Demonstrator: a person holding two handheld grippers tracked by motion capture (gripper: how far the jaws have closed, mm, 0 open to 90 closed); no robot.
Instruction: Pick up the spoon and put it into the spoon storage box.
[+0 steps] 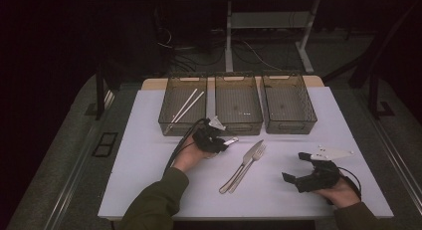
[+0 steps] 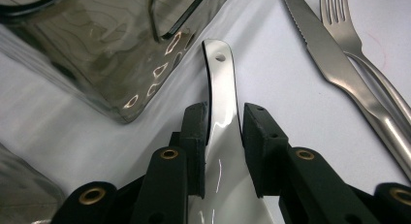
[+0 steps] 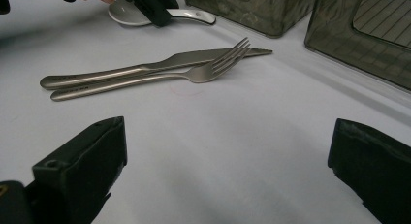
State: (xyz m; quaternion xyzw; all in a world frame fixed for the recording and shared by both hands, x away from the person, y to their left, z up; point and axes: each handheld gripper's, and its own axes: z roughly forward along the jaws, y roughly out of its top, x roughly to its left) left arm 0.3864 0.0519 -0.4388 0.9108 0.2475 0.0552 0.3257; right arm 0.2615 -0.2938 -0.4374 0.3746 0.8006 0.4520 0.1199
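While left tool (image 2: pixel 224 151) clamps spoon (image 2: pixel 222 100) beside bin (image 2: pixel 116 64), right tool (image 3: pixel 228 175) gapes over bare table (image 3: pixel 232 132).

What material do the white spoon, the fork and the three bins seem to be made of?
Spoon: glossy white, probably ceramic or melamine; sharp reflections on its handle. Fork: brushed metal, likely stainless steel; dull grey sheen. Bins: smoky translucent plastic; the chopsticks show through one wall.

spoon (image 1: pixel 230 140) before middle bin (image 1: pixel 238 124) | knife (image 1: pixel 247 159) and fork (image 1: pixel 254 160) right of spoon
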